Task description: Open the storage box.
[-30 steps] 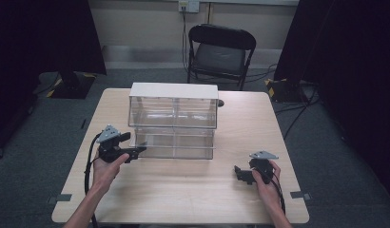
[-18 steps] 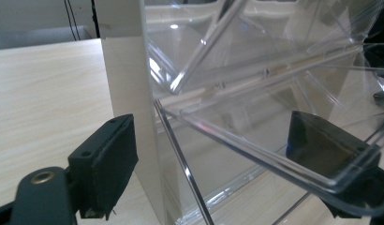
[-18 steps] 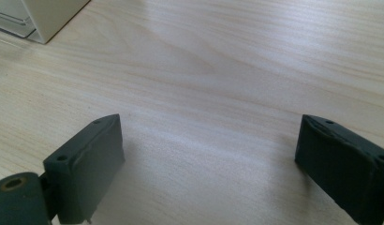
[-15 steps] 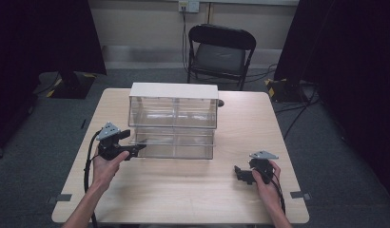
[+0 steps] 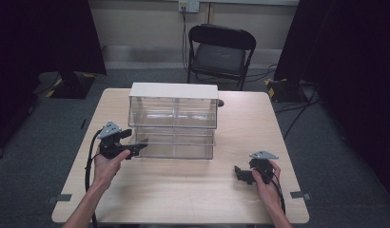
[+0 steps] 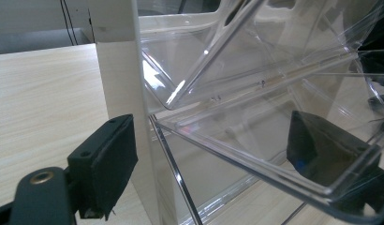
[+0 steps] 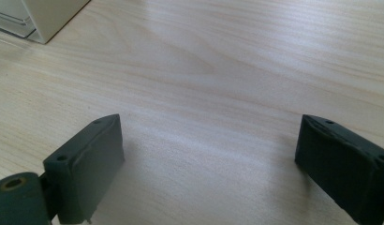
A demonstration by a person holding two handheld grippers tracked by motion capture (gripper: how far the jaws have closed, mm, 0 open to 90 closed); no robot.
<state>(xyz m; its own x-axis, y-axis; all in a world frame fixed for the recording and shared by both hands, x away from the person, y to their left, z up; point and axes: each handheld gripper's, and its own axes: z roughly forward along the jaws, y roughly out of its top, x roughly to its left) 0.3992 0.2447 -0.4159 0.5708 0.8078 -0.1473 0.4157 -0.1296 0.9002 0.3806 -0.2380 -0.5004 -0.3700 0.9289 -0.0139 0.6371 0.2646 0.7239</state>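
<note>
Nearest the person, both forearms enter from the table's near edge. Right gripper (image 5: 245, 175) is held low over the bare tabletop at the near right corner, well apart from the organiser. In the right gripper view its jaws stand wide apart with nothing between them but light wood grain; a corner of the organiser's white frame (image 7: 49, 16) shows at upper left.

Left gripper (image 5: 133, 148) is farther in, at the left side, its tips at the lower left front corner of the clear organiser (image 5: 173, 118). In the left gripper view the jaws are spread: one black pad (image 6: 106, 164) sits outside the white side post, the other pad (image 6: 326, 154) is seen through clear plastic, behind the rim of the lower left drawer (image 6: 255, 154). That drawer's front lip lies between the two pads; whether either pad touches the plastic cannot be told. Jaws not closed on anything.

The organiser stands on the table (image 5: 193, 199) slightly left of centre and toward the far half: white top panel, two tiers of clear drawers, two per tier. The lower tier juts out nearer than the upper one.

Beyond the table's far edge, a black folding chair (image 5: 220, 52) stands on grey floor. Cables run along the floor at right.
</note>
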